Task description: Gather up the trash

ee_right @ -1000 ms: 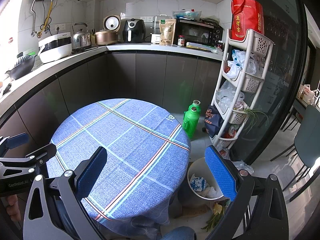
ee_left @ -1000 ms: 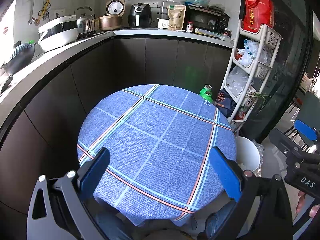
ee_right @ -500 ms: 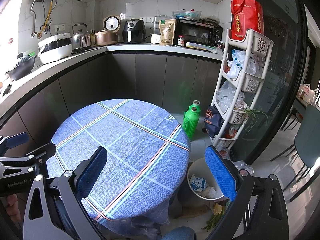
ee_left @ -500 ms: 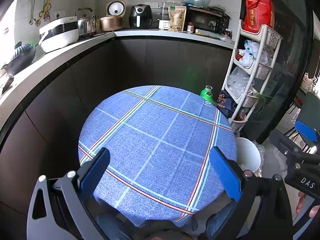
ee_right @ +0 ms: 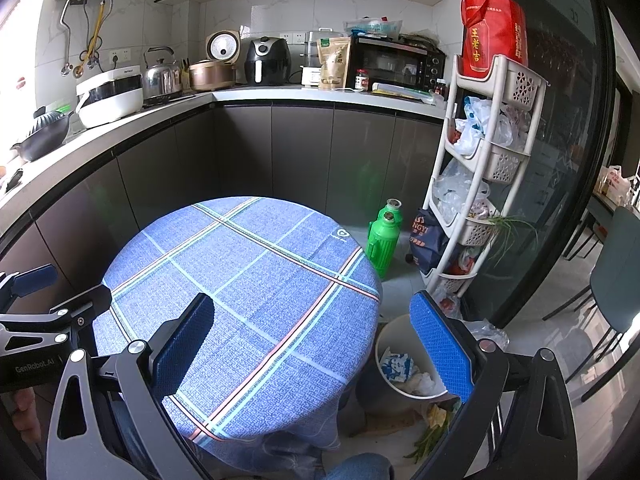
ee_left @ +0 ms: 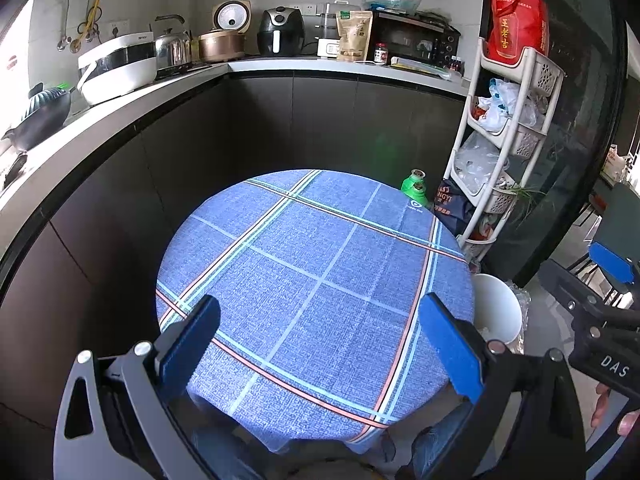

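We hold two grippers over one round tabletop covered with a blue plaid cloth (ee_left: 320, 280). Left gripper (ee_left: 320, 344): blue pads spread wide, nothing between them. Right gripper (ee_right: 312, 344): same, wide apart, holding nothing. On the floor just right of the tabletop sits one white round trash bin (ee_right: 404, 364) with crumpled paper and a blue-white wrapper (ee_right: 394, 366) inside; some green and yellow scraps (ee_right: 434, 424) lie on the floor beside it. Behind: two green thermos flasks (ee_right: 382, 240), one white four-tier plastic rack (ee_right: 484, 184).
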`<state>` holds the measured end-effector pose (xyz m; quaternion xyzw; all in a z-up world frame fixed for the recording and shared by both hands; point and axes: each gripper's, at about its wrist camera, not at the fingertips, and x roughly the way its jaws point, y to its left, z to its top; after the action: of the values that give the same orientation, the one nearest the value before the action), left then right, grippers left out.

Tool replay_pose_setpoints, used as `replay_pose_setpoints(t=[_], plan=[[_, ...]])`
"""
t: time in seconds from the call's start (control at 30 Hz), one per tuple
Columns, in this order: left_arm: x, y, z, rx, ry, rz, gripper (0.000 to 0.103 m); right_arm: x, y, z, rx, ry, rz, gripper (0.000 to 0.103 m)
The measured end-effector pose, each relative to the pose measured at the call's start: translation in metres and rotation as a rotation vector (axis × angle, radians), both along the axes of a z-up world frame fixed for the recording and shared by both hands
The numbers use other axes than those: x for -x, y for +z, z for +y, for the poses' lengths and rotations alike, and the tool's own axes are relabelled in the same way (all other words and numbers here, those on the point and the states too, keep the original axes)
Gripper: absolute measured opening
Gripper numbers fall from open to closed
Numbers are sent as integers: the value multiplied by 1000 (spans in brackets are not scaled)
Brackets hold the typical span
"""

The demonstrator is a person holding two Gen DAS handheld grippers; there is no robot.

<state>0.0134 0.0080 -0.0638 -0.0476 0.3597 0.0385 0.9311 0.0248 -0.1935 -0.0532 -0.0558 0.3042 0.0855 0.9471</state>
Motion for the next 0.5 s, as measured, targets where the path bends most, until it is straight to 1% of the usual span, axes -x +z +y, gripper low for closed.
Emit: replay_pose_setpoints(t=[0.5], plan=[[0, 0, -1, -1, 2, 0, 99, 0, -1, -1, -1, -1, 1, 94]])
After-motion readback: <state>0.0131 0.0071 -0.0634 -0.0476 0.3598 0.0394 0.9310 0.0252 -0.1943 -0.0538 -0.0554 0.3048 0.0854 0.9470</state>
